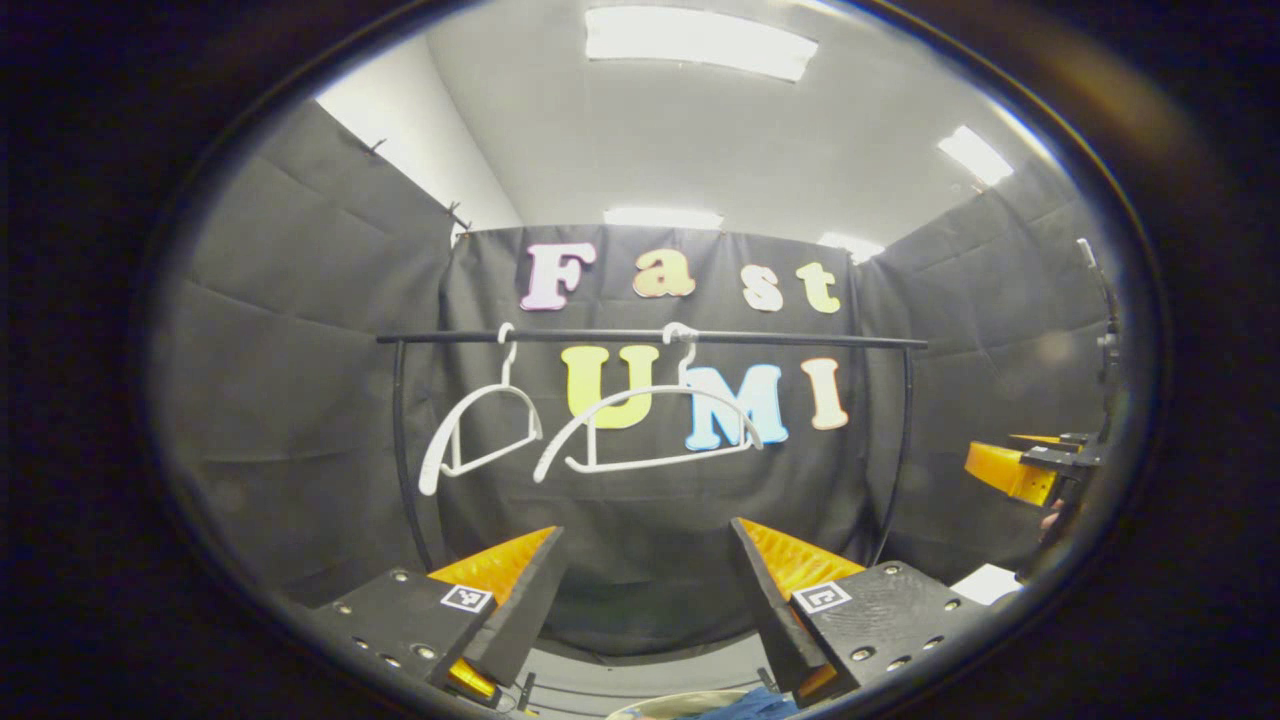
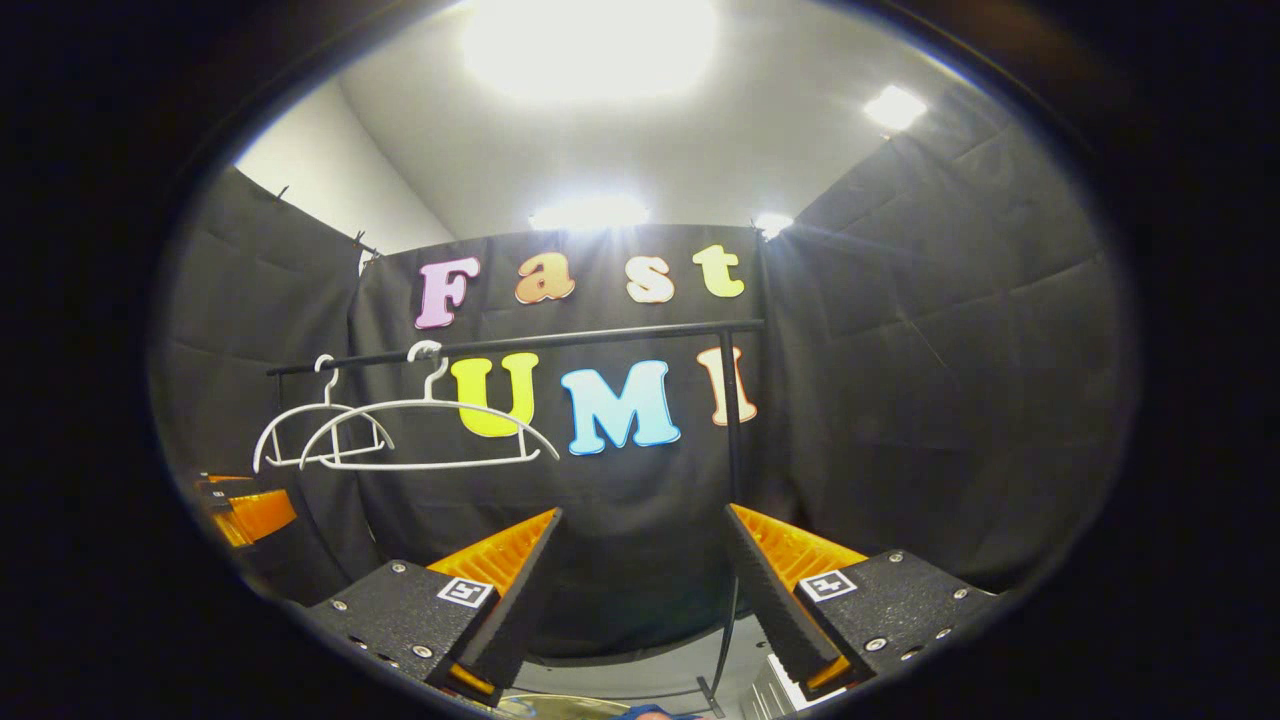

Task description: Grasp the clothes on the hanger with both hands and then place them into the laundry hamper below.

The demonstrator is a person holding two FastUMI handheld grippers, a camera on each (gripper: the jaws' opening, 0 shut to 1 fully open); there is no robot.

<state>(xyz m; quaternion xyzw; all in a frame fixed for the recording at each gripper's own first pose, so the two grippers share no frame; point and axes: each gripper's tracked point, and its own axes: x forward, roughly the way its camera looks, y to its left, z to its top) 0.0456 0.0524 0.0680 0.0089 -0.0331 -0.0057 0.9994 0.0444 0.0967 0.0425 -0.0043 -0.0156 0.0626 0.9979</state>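
Clothes a blue sliver at bottom edge, two bare white hangers, left gripper and right gripper both spread, empty

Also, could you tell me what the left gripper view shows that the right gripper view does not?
Left gripper view: the right gripper at its right edge, a white sheet-like patch below it, and both uprights of the black rail.
Right gripper view: the left gripper at its left edge, and one rail upright near the middle.
Shared: two bare white hangers on the rail, the dark cloth wall, ceiling lights, and each view's own gripper open, holding nothing.
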